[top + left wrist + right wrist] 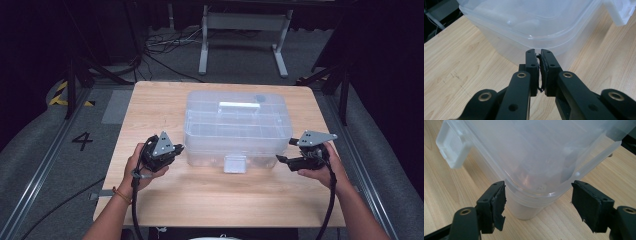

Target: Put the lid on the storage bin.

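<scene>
The clear plastic box (237, 127) sits mid-table (210, 200), probably light, slick and flexible; grip its lid rim at the corners. Left claw (539, 53) is closed, empty; right claw (537, 195) wide, straddling a corner.

1. The storage box (237, 127) sits on the table (165, 200), toward its far half and about centred left to right.
2. The latch (234, 163) hangs on the box's near side.
3. The left gripper (172, 150) lies just left of the box's near-left corner.
4. The right gripper (286, 151) lies at its near-right corner.
</scene>
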